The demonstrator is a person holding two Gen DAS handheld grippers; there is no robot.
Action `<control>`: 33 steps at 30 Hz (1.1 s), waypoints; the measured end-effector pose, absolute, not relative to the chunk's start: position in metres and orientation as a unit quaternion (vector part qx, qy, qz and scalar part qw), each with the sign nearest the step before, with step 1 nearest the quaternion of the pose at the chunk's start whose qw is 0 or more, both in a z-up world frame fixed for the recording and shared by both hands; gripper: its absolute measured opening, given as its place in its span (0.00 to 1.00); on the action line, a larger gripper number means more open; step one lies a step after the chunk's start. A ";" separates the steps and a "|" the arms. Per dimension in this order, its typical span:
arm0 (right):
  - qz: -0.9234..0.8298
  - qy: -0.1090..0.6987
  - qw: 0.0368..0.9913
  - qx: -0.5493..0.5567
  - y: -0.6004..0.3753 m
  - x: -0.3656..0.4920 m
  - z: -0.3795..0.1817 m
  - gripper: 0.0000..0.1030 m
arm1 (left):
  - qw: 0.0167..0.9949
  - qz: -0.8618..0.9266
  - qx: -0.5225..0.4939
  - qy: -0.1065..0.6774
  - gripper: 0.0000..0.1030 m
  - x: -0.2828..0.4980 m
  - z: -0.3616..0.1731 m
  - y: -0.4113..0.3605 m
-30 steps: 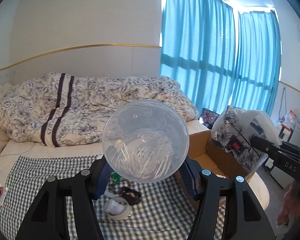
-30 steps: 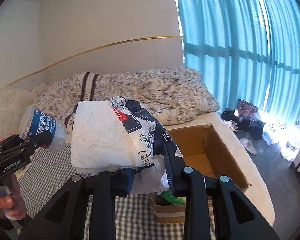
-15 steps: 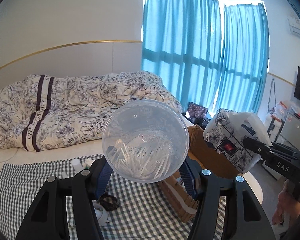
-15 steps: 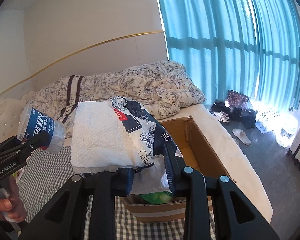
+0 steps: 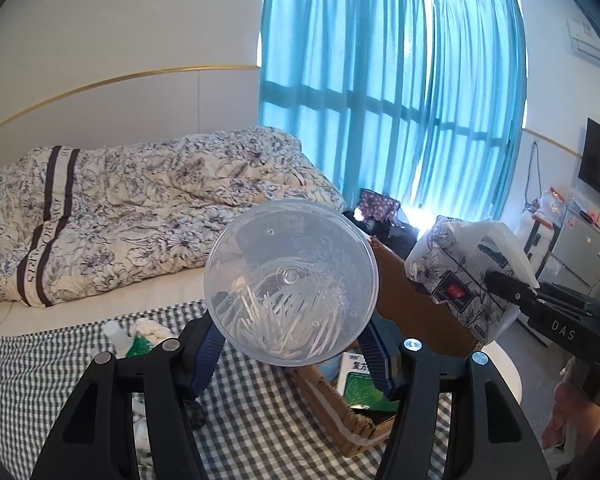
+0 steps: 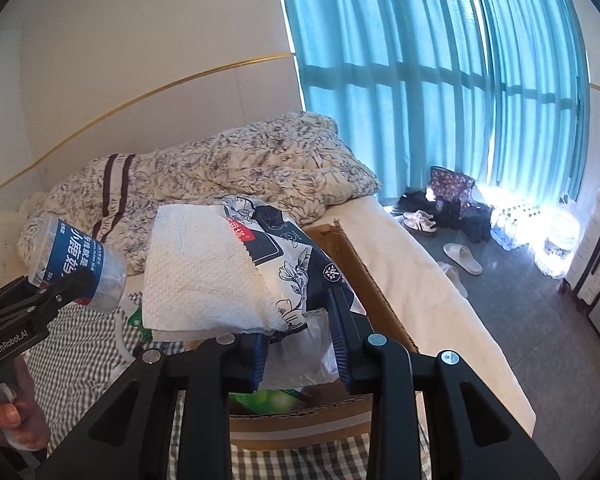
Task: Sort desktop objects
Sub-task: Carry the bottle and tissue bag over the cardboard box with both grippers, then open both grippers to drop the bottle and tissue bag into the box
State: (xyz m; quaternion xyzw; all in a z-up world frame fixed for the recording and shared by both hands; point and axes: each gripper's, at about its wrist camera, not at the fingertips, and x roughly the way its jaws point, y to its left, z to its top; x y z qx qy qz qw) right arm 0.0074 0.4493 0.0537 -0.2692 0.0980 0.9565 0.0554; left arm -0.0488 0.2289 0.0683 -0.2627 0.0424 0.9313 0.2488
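Observation:
My left gripper (image 5: 292, 346) is shut on a clear round tub of cotton swabs (image 5: 290, 284), held up with its base toward the camera. In the right wrist view the same tub (image 6: 76, 260) shows a blue label, tilted in the left gripper (image 6: 60, 292) at the left edge. A floral tissue pack (image 6: 220, 272) with a white tissue sticking out is clamped in my right gripper (image 6: 300, 320). That pack (image 5: 460, 272) hangs over an open cardboard box (image 5: 412, 308), whose far flap (image 6: 380, 280) lies just behind it. A green packet (image 5: 360, 384) lies inside the box.
The box stands on a checked cloth (image 5: 260, 412) spread on a bed, with a flowered quilt (image 5: 140, 208) behind. A small white bottle (image 5: 116, 332) and a green pouch (image 5: 140, 346) lie on the cloth at left. Shoes and slippers (image 6: 420, 220) sit on the floor by the blue curtains.
Both grippers have carried their loads to the right, toward the cardboard box, which now sits closer and lower in both views. Neither grip has changed.

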 end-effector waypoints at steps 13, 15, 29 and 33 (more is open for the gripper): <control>0.949 0.114 0.063 -0.286 0.480 -0.008 0.034 0.27 | 0.278 0.914 -0.289 0.056 0.61 -0.071 0.044 0.283; 0.948 0.114 0.063 -0.290 0.483 -0.011 0.030 0.27 | 0.281 0.912 -0.294 0.058 0.61 -0.076 0.039 0.291; 0.938 0.101 0.059 -0.326 0.489 -0.040 -0.006 0.27 | 0.293 0.893 -0.334 0.076 0.61 -0.107 -0.002 0.333; 0.936 0.096 0.061 -0.334 0.489 -0.043 -0.014 0.27 | 0.292 0.885 -0.355 0.081 0.61 -0.116 -0.015 0.341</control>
